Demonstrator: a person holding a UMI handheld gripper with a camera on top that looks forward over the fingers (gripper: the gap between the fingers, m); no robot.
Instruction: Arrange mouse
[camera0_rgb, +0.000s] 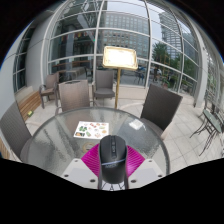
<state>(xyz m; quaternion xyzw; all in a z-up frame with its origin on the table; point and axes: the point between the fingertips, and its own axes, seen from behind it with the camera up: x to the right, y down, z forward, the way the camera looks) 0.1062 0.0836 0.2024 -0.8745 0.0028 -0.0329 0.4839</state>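
A black computer mouse (112, 156) sits between my two fingers with their magenta pads (92, 160) pressed against its sides. My gripper (112, 164) is shut on the mouse and holds it over the near part of a round glass table (60, 140). The mouse points away from me, its scroll wheel towards the table's middle.
A printed card (91, 128) and a small dark item (134, 126) lie on the glass beyond the mouse. Several chairs (75, 96) stand round the table. A floor lamp (120, 58) and tall windows are behind.
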